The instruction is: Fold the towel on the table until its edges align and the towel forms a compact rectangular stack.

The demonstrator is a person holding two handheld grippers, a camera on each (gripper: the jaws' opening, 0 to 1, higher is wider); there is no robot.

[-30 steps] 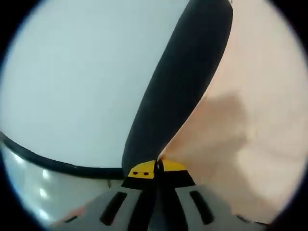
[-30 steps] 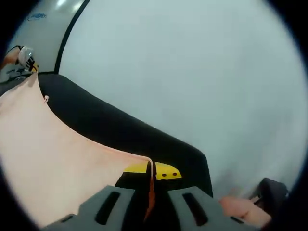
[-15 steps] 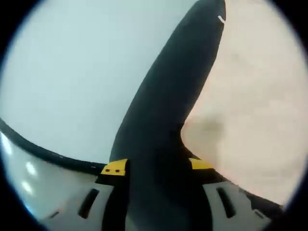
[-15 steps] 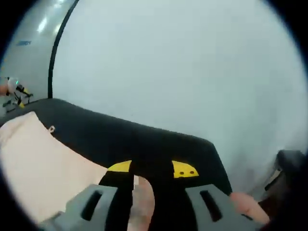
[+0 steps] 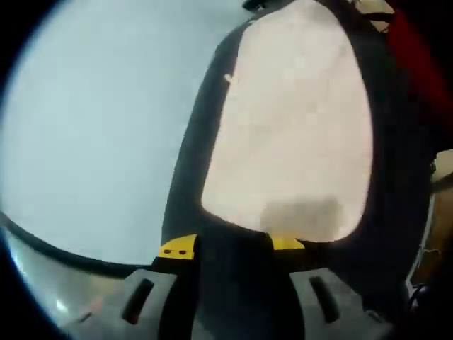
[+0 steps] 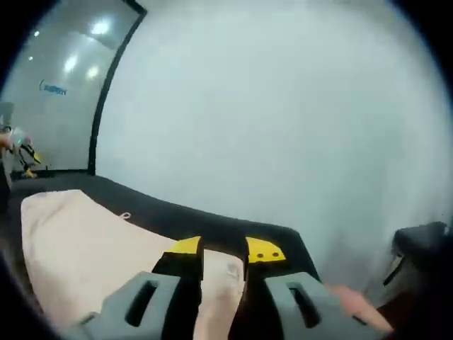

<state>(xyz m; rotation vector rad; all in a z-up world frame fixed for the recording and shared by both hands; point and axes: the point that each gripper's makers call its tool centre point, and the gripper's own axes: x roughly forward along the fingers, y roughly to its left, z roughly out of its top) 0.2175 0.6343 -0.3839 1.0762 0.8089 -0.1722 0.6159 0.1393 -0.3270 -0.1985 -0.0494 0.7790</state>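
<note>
1. Behind everything is a big pale wall, and the black table (image 5: 396, 177) sits in front of it.
2. On the table lies the towel (image 5: 294, 134), light peach in color. It lies flat, and in the left gripper view it looks like one tidy shape with rounded corners.
3. A small loop tag (image 6: 125, 215) sticks out at one edge of the towel.
4. Look at the left gripper (image 5: 232, 245). Its jaws are wide apart and hold nothing. The near edge of the towel lies just past the yellow tips.
5. Now the right gripper (image 6: 224, 248). Its jaws are a little apart. The towel's near corner lies between them, but they do not look like they are squeezing it.
6. I think a fold has just been laid down and the grippers are letting go.
7. To do this well, pull both grippers away gently, so the cloth does not drag along. Then check that the edges line up. If one more fold is needed, grab two corners on the same side and lift them evenly.
</note>
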